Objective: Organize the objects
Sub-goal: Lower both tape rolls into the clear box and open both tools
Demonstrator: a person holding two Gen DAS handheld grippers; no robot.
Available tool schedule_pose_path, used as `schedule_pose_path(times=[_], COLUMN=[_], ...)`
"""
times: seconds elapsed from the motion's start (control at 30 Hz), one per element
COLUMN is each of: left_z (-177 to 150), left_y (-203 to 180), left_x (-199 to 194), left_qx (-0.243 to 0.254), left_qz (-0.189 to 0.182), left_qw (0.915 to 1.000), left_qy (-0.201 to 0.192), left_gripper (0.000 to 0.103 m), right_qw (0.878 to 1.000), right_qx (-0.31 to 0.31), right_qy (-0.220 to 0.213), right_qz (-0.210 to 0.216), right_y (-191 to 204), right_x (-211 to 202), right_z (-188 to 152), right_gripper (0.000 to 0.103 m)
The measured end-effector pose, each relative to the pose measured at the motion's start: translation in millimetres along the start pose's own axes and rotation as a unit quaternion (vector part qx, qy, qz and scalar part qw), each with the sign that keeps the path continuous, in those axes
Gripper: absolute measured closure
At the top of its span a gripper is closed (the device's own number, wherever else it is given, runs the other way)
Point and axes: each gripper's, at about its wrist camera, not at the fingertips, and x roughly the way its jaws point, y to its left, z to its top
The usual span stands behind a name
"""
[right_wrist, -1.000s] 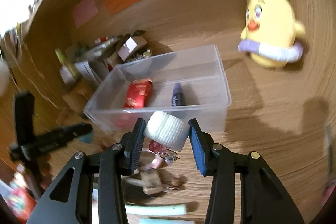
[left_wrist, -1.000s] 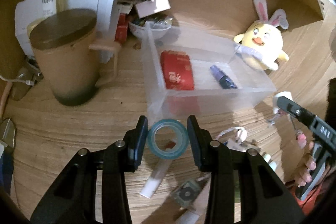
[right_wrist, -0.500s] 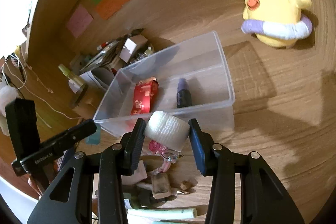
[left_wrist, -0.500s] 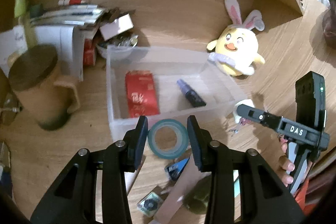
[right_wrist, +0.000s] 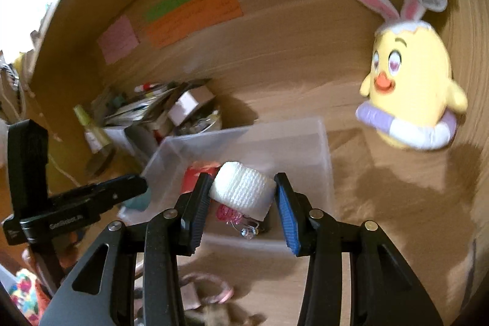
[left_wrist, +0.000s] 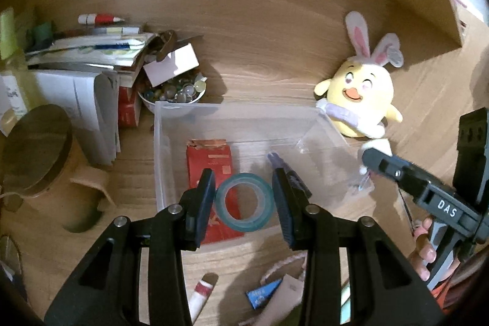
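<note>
My left gripper [left_wrist: 243,200] is shut on a teal tape roll [left_wrist: 243,201] and holds it over the near edge of a clear plastic bin [left_wrist: 159,148]. The bin holds a red packet [left_wrist: 211,161] and a dark purple tube [left_wrist: 279,162]. My right gripper [right_wrist: 243,197] is shut on a white gauze roll [right_wrist: 243,193], held above the bin's [right_wrist: 324,148] near side, with a pink trinket dangling under it. The right gripper also shows at the right of the left wrist view, the left gripper at the left of the right wrist view.
A yellow bunny-eared plush [left_wrist: 360,100] sits right of the bin. A lidded brown mug [left_wrist: 39,161], stacked papers [left_wrist: 91,57] and a bowl of marbles [left_wrist: 174,93] stand at the left. Small loose items [left_wrist: 266,292] lie on the wooden desk in front.
Both grippers have moved forward and up toward the bin. The tape roll is now over the bin's near edge, and the gauze roll hangs above the bin.
</note>
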Motion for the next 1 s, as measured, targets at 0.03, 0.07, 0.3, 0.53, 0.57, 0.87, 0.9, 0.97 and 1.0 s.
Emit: schedule_pose_path(times=[0.03,0.07,0.3,0.53,0.57,0.87,0.9,0.97,1.0], left_z=[1,1,-3,-6,-6,-7,-7,-9,-9], left_y=[1,2,1,-12,-12,-13,-14,-15,-15], left_x=[5,10,43,56,58,50,47,40,36], left_qx=[-0.002,-0.005,-0.008,0.020,0.020,0.017,0.019,0.023,0.025], left_qz=[-0.001,-0.004,-0.017,-0.001,-0.002,-0.007,-0.006,-0.001,0.000], left_qw=[1.0000,0.9999,0.9982,0.9977,0.9974,0.9977,0.9978,0.9981,0.9982], left_qy=[0.005,0.012,0.056,0.065,0.070,0.066,0.064,0.057,0.054], left_gripper=[0.065,0.065,0.065,0.065,0.065,0.065,0.065,0.064,0.062], right_qw=[1.000,1.000,0.995,0.989,0.988,0.989,0.991,0.992,0.993], right_qx=[-0.006,-0.014,-0.053,-0.098,-0.104,-0.103,-0.097,-0.087,-0.082], right_qy=[0.001,0.005,0.067,0.074,0.073,0.058,0.056,0.053,0.050], right_qz=[-0.012,-0.021,-0.045,-0.087,-0.092,-0.085,-0.079,-0.075,-0.072], right_y=[0,0,-2,5,7,13,12,10,9], right_x=[4,8,46,61,62,45,41,34,28], right_z=[2,3,-10,-17,-19,-15,-15,-13,-13], right_gripper=[0.064,0.064,0.064,0.064,0.064,0.045,0.045,0.045,0.045])
